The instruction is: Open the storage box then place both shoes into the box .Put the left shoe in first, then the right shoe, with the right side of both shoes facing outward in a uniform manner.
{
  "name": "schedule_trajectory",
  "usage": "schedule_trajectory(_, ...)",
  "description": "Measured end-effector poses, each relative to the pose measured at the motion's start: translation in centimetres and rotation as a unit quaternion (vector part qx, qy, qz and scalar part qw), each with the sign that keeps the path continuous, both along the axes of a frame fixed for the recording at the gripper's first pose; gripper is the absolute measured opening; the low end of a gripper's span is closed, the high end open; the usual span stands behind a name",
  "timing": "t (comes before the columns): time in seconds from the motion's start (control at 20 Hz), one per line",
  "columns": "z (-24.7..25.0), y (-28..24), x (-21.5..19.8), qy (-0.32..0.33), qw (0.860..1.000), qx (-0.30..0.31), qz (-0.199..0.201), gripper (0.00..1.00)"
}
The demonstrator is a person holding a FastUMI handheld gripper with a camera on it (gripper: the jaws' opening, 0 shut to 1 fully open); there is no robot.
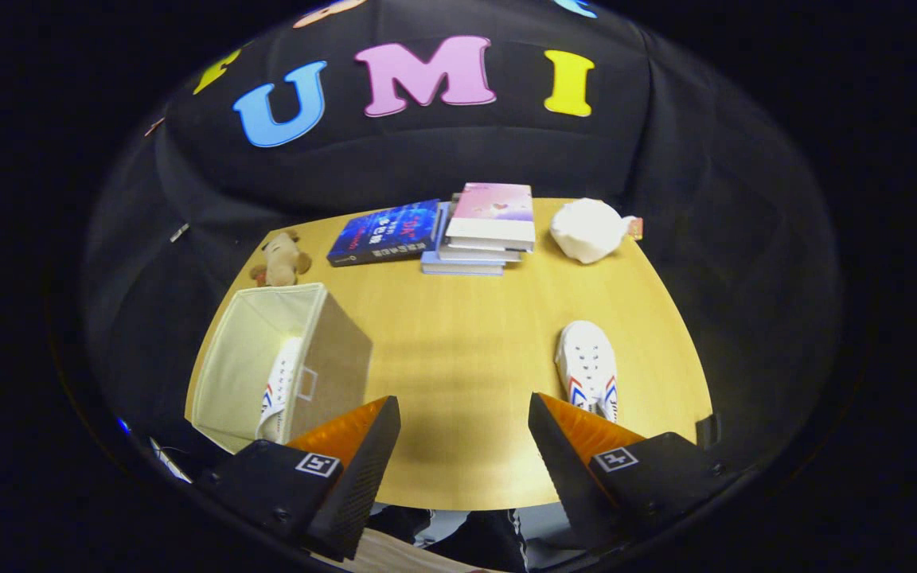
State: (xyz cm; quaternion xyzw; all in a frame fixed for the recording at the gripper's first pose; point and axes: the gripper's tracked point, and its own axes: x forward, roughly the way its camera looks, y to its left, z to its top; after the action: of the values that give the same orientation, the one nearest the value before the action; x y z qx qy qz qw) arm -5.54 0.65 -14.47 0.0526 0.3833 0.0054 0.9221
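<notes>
wooden table, hand-held gripper agape

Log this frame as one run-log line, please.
box open | one shoe in box | other shoe on table | gripper open, empty

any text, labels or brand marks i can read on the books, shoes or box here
Dark blue book: cover lettering too blurred to read.
Pink book on the stack: no lettering legible.
White shoe on the table: red and blue stripes, no words legible.
Shoe in the storage box: the same stripes, no words.
Storage box: its label holder shows no writing.
Gripper: fingers open, holding nothing; each carries a square marker tag with no words.
</notes>
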Motion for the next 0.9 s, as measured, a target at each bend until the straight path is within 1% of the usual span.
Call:
schedule_trajectory(0.1,-1.6,-3.4,0.0,0.014,1.000,0.005,-0.020,0.99)
schedule_trajectory(0.2,-3.2,-6.6,0.4,0.027,0.999,0.000,-0.030,0.99)
schedule_trajectory(0.4,-7.2,-12.2,1.5,0.057,0.998,-0.012,-0.035,0.99)
schedule_trajectory(0.55,-10.7,-15.8,1.6,0.090,0.995,-0.027,-0.029,0.99)
schedule_trajectory(0.75,-14.1,-18.4,2.0,0.125,0.992,-0.024,-0.017,0.99)
schedule_trajectory(0.9,-16.2,-19.0,2.4,0.145,0.989,-0.012,-0.010,0.94)
